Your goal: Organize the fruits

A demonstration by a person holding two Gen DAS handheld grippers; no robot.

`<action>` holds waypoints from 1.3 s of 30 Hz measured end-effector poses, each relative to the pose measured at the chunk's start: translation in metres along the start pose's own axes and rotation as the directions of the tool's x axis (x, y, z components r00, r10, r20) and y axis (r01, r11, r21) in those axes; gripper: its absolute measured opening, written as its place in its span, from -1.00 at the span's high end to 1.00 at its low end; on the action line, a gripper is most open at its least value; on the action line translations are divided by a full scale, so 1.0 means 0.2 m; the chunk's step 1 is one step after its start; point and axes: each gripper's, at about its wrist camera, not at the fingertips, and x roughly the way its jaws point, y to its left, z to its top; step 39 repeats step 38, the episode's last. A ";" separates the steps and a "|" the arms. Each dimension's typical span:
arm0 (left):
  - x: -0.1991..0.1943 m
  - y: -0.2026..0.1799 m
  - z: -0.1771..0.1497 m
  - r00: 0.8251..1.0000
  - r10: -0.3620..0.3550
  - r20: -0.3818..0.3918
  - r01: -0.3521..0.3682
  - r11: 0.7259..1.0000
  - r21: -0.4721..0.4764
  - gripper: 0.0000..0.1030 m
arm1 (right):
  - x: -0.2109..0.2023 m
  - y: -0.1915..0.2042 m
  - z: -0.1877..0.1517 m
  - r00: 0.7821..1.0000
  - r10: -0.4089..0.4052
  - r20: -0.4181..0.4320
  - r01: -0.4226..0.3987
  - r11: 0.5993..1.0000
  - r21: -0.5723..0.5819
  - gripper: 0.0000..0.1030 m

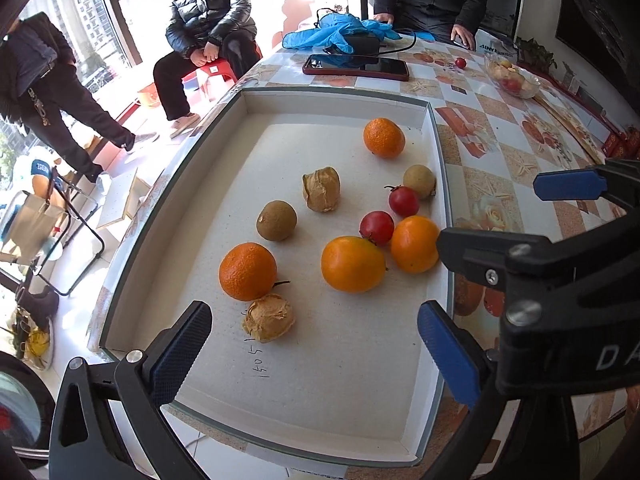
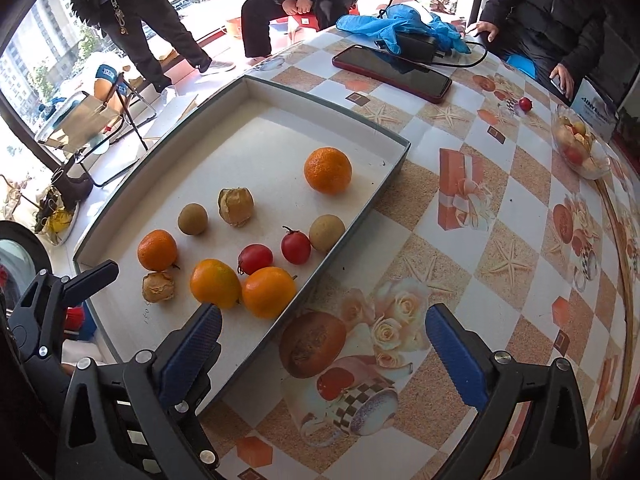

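Step in hand, as I judge it: the start of sorting, nothing picked yet. Both grippers hover with fingers spread wide and empty.

Left gripper [image 1: 316, 344] sits over the near end of the tray [image 1: 434, 152]. Right gripper [image 2: 324, 344] hangs past the tray's right wall, over the bench [image 2: 500, 216]; its left finger [image 2: 192, 344] overlaps that wall.

All the fruit lies loose in the tray, kinds mixed:
- four oranges: one far [image 1: 383, 137], one near-left [image 1: 247, 271], two smooth ones [image 1: 353, 264] [image 1: 415, 243] side by side
- two red tomatoes [image 1: 376, 227] [image 1: 404, 200], glossy, stems on
- two dull brown round longans [image 1: 276, 220] [image 1: 419, 181]
- two papery, crumpled husked fruits [image 1: 321, 189] [image 1: 268, 317]

Tray: white, grainy foam-like floor, low walls. Bench cover glossy, printed checks.

Next move probably: drop the left gripper on the nearest husk fruit or near-left orange. The husk is fragile and wants a light squeeze; the round fruit may roll.
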 end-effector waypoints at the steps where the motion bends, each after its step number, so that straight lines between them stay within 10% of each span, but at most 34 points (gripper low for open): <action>1: 0.00 -0.01 -0.01 1.000 0.006 0.001 -0.006 1.000 0.002 -0.99 | 0.01 0.00 -0.01 1.000 0.002 -0.008 -0.002 1.000 0.004 -0.99; 39: -0.06 -0.10 -0.02 1.000 0.006 0.008 -0.007 1.000 0.030 -0.99 | -0.05 -0.05 -0.12 1.000 0.004 0.012 -0.004 1.000 0.018 -0.99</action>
